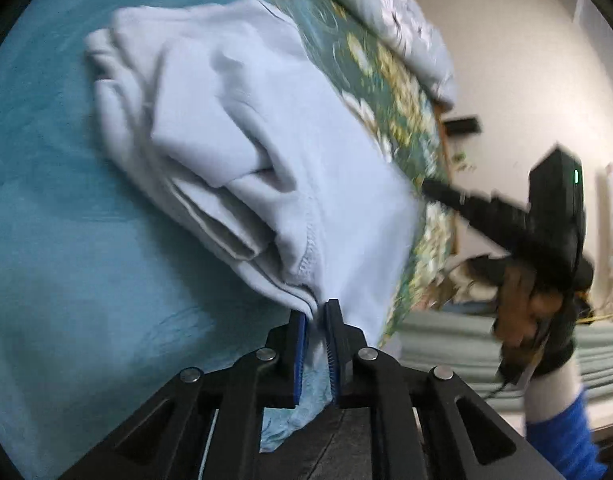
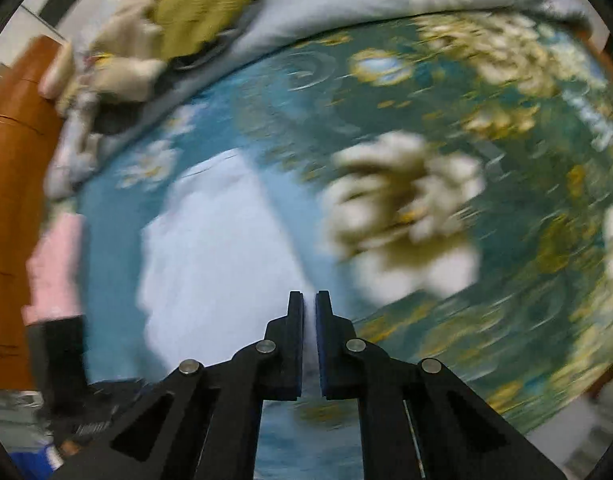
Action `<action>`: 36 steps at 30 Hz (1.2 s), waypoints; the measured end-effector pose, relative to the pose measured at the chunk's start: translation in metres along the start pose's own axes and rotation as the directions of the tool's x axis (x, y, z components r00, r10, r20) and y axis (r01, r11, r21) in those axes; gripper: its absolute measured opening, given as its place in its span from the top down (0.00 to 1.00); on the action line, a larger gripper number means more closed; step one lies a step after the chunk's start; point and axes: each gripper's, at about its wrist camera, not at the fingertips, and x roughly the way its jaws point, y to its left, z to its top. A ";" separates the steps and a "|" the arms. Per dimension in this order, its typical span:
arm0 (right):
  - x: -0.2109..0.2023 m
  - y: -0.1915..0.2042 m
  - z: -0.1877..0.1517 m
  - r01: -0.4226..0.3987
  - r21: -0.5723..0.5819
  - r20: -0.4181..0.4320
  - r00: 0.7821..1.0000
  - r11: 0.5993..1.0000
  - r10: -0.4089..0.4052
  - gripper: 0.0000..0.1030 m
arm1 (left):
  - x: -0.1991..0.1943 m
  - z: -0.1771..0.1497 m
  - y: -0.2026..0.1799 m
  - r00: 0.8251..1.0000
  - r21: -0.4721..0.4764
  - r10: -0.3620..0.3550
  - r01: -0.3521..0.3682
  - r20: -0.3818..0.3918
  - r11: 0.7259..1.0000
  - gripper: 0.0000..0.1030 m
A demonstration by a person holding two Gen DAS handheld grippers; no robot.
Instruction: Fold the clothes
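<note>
Left wrist: pale grey garment (image 1: 242, 128) — bunched, creased; hem in claw (image 1: 315, 322).

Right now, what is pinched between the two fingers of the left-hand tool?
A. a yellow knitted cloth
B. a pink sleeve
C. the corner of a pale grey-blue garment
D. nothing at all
C: in the left wrist view the left gripper is closed on an edge of the pale grey-blue garment, which lies bunched on the teal flowered bedspread.
</note>
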 end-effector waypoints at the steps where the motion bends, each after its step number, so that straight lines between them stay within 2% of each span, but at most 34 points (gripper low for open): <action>1: 0.001 -0.015 0.004 -0.005 0.039 0.005 1.000 0.999 0.005 0.95 | 0.001 0.001 -0.003 1.000 0.022 0.015 -0.015 -0.015 1.000 0.82; 3: 0.003 -0.044 0.003 -0.052 0.130 0.023 0.999 0.990 0.049 0.95 | -0.015 0.001 0.008 1.000 0.025 0.028 -0.028 -0.002 0.999 0.68; 4: 0.004 -0.053 0.000 -0.065 0.167 0.040 0.997 0.984 0.059 0.95 | -0.023 0.001 0.014 0.999 0.025 0.034 -0.034 0.006 0.999 0.58; 5: 0.005 -0.061 -0.005 -0.090 0.203 0.057 0.995 0.975 0.080 0.94 | -0.034 0.006 0.023 0.998 0.007 0.058 -0.058 0.039 0.998 0.50; 7: 0.007 -0.071 -0.024 -0.158 0.270 0.090 0.986 0.950 0.138 0.94 | -0.054 0.019 0.043 0.987 -0.040 0.112 -0.108 0.114 0.993 0.44; 9: 0.018 -0.072 -0.051 -0.227 0.328 0.106 0.973 0.917 0.203 0.88 | -0.073 0.027 0.065 0.974 -0.113 0.155 -0.137 0.165 0.984 0.43; 11: 0.029 -0.067 -0.079 -0.286 0.374 0.120 0.958 0.882 0.260 0.60 | -0.078 0.047 0.083 0.963 -0.185 0.168 -0.130 0.209 0.974 0.41; 14: 0.043 -0.062 -0.115 -0.398 0.473 0.187 0.917 0.786 0.352 0.51 | -0.074 0.071 0.093 0.957 -0.230 0.158 -0.101 0.243 0.968 0.39; 16: 0.052 -0.064 -0.133 -0.441 0.563 0.237 0.896 0.699 0.375 0.51 | -0.070 0.081 0.094 0.959 -0.247 0.131 -0.067 0.252 0.967 0.36; 18: 0.060 -0.065 -0.141 -0.465 0.616 0.275 0.883 0.636 0.380 0.51 | -0.060 0.090 0.091 0.962 -0.248 0.119 -0.056 0.246 0.967 0.35; 21: 0.059 -0.062 -0.142 -0.491 0.633 0.328 0.870 0.598 0.367 0.49 | -0.047 0.096 0.086 0.964 -0.252 0.122 -0.061 0.235 0.966 0.35; 22: 0.058 -0.060 -0.141 -0.499 0.632 0.340 0.866 0.593 0.367 0.54 | -0.047 0.096 0.084 0.962 -0.252 0.130 -0.068 0.239 0.965 0.37; 23: 0.056 -0.058 -0.139 -0.507 0.630 0.351 0.862 0.588 0.367 0.63 | -0.046 0.096 0.081 0.957 -0.249 0.153 -0.090 0.246 0.964 0.49; 24: 0.056 -0.055 -0.136 -0.496 0.630 0.343 0.868 0.598 0.358 0.69 | -0.046 0.094 0.078 0.947 -0.252 0.194 -0.128 0.255 0.959 0.67; 25: 0.056 -0.053 -0.131 -0.474 0.628 0.325 0.881 0.618 0.345 0.89 | -0.046 0.093 0.076 0.940 -0.254 0.227 -0.161 0.256 0.954 0.88; 26: 0.054 -0.051 -0.125 -0.454 0.622 0.307 0.891 0.639 0.334 0.93 | -0.049 0.090 0.075 0.938 -0.261 0.221 -0.151 0.266 0.954 0.89; 28: 0.045 -0.053 -0.107 -0.451 0.587 0.301 0.893 0.673 0.336 0.94 | -0.047 0.087 0.066 0.941 -0.253 0.186 -0.113 0.285 0.961 0.90; 32: -0.001 -0.067 -0.048 -0.437 0.446 0.323 0.892 0.781 0.315 0.94 | -0.034 0.067 0.046 0.966 -0.183 0.134 -0.094 0.221 0.979 0.90; 34: -0.011 -0.074 -0.019 -0.430 0.393 0.301 0.895 0.813 0.329 0.94 | -0.019 0.062 0.045 0.972 -0.172 0.139 -0.106 0.188 0.979 0.89; 36: -0.008 -0.075 -0.004 -0.388 0.365 0.250 0.916 0.846 0.312 0.94 | -0.015 0.059 0.050 0.975 -0.185 0.146 -0.114 0.169 0.976 0.86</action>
